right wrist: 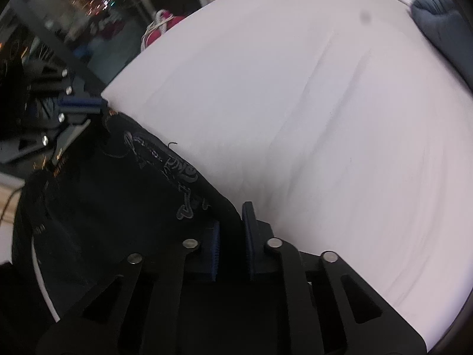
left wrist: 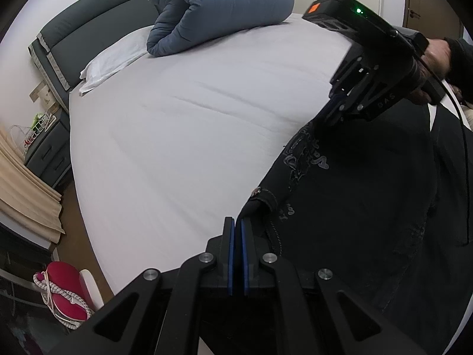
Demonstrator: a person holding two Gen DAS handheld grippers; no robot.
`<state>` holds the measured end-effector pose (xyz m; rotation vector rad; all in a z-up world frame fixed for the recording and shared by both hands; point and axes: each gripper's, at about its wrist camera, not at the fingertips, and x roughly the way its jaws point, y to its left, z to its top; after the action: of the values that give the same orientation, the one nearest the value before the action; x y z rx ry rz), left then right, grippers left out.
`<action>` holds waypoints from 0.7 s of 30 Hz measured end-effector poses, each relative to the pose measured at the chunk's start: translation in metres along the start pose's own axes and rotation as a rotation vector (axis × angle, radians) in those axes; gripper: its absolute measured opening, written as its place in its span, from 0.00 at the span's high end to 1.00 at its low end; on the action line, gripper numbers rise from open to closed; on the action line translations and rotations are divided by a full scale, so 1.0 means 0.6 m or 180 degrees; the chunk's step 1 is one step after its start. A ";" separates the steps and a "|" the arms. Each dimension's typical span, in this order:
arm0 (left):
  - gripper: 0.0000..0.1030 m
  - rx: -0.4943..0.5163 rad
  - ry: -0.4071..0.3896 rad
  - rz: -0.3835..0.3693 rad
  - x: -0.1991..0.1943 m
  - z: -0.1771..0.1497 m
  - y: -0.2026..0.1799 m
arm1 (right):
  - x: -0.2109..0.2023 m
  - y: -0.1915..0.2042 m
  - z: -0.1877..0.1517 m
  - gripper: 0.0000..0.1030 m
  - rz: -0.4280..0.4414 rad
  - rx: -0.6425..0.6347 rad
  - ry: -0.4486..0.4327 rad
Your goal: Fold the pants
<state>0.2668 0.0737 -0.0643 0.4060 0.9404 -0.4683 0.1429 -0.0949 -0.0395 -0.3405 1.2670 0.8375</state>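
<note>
White-sheeted bed [left wrist: 177,124] carries black pants [left wrist: 354,207]: soft, limp, moderately heavy denim. Left gripper [left wrist: 238,224] and right gripper [right wrist: 230,222] both clamped on waistband edge, the firmest hold.

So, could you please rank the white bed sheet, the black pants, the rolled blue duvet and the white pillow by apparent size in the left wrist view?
1. White bed sheet
2. Black pants, though they are nearest the camera
3. Rolled blue duvet
4. White pillow
</note>
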 end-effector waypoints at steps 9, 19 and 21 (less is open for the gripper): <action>0.96 -0.0120 0.0006 -0.0004 -0.018 -0.012 -0.008 | 0.004 0.026 -0.046 0.94 0.0607 0.1190 -0.0393; 0.96 -0.0193 0.0021 -0.0097 -0.070 -0.061 -0.055 | -0.039 0.054 -0.111 0.94 0.0955 0.1510 -0.0509; 0.96 -0.0167 0.0017 -0.0126 -0.082 -0.071 -0.067 | -0.053 0.123 -0.115 0.95 0.0316 0.0722 -0.0384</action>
<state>0.1917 0.0729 -0.0507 0.3418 0.9655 -0.4777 0.0400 -0.1021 -0.0147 -0.0453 1.2587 0.7770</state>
